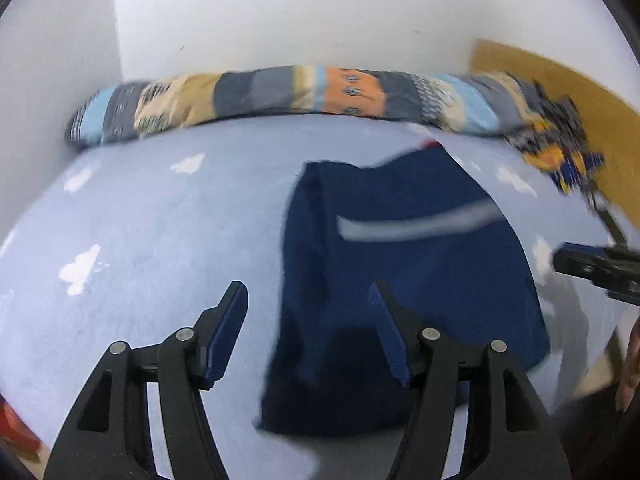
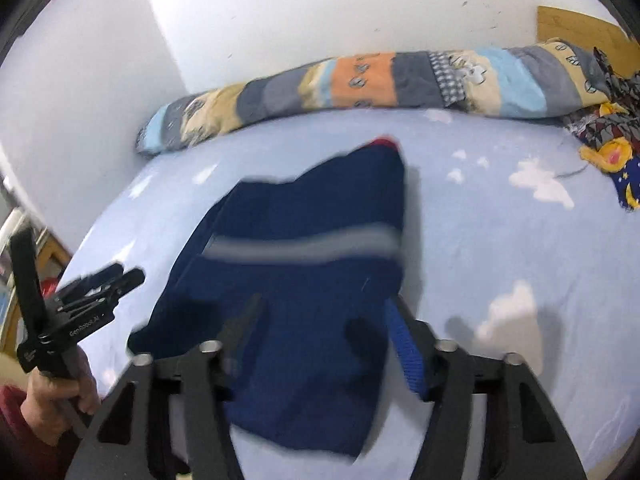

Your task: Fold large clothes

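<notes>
A navy garment with a grey stripe (image 1: 404,264) lies folded on the light blue bed sheet (image 1: 160,220); it also shows in the right wrist view (image 2: 296,280). My left gripper (image 1: 306,300) is open and empty, just above the garment's near left edge. My right gripper (image 2: 324,308) is open over the garment's near part, the cloth lying between and below its fingers, not pinched. The left gripper also shows at the left of the right wrist view (image 2: 120,280), and the right gripper at the right edge of the left wrist view (image 1: 560,258).
A rolled patchwork quilt (image 1: 280,92) lies along the white wall at the far side of the bed. A patterned yellow and blue cloth (image 2: 616,148) lies at the far right by a wooden headboard (image 1: 560,80). The sheet has white cloud prints.
</notes>
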